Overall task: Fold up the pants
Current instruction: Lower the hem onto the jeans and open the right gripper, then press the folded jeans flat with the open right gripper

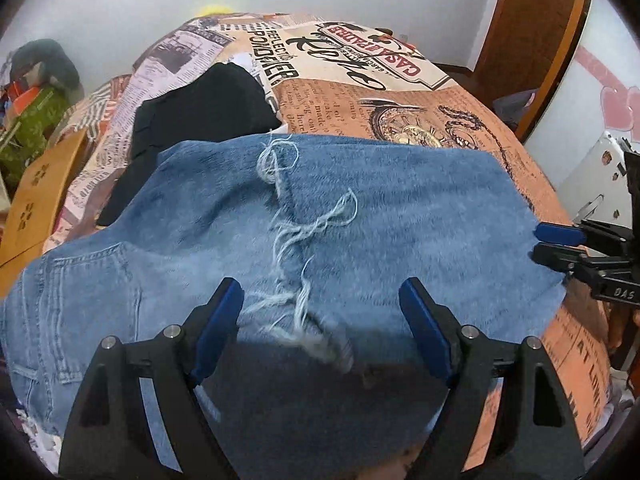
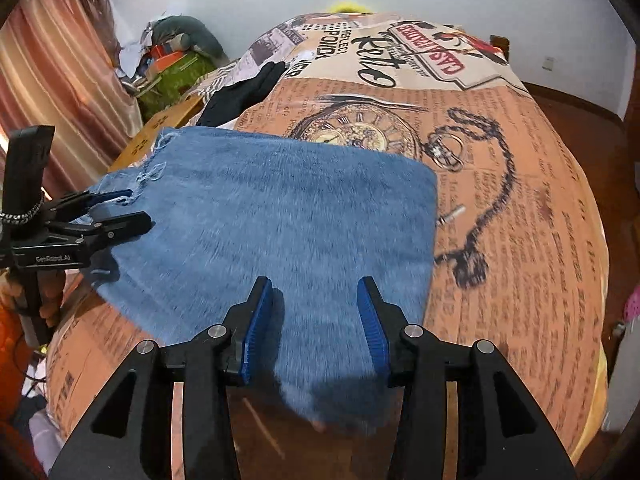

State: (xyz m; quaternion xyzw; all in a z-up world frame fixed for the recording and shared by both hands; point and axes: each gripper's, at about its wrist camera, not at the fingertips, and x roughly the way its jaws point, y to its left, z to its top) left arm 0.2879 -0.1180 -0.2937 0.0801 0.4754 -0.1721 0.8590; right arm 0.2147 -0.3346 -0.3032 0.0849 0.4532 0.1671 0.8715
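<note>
Denim pants [image 1: 360,208] folded flat on printed bedspread [image 2: 520,200], frayed threads, left tool [image 1: 320,312] wide, right tool [image 2: 316,312] part-open, both empty.

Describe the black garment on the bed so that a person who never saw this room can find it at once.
Start from the bed cover printed like old newspaper with a pocket watch. On it lie the blue jeans, and just beyond their far left edge, toward the wall, lies the black garment. It is the only plain black cloth there, with no print and no frayed threads.
</note>
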